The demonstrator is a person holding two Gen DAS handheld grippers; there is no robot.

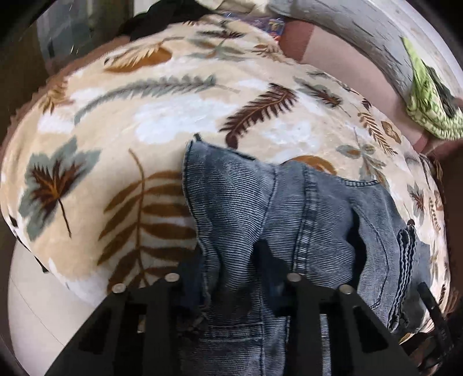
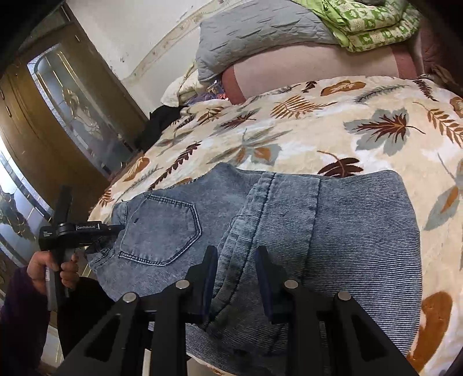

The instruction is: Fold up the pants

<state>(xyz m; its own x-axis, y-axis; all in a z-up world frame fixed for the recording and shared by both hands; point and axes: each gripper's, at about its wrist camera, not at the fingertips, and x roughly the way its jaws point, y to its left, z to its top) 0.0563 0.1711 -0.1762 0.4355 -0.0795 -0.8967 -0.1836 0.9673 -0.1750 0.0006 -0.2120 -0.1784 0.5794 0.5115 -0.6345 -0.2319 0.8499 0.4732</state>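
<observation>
The pants are faded blue jeans (image 1: pixel 260 208), lying partly folded on a cream leaf-print blanket (image 1: pixel 115 130). In the left wrist view my left gripper (image 1: pixel 231 260) is shut on a bunched fold of the jeans near the bed's edge; its left finger is hidden by the cloth. In the right wrist view the jeans (image 2: pixel 332 225) show a back pocket (image 2: pixel 162 231) and a leg folded across. My right gripper (image 2: pixel 235 260) has its fingers around a ridge of denim with a gap between them. My left gripper (image 2: pixel 110 228) also shows there at the jeans' left edge.
The blanket (image 2: pixel 347 121) covers a bed. A grey quilt (image 2: pixel 254 34) and a green patterned cloth (image 2: pixel 370 20) lie at the far end, the green cloth also in the left wrist view (image 1: pixel 428 95). A wooden glass-panel door (image 2: pixel 72 110) stands left. Pale floor (image 1: pixel 34 303) lies below the bed edge.
</observation>
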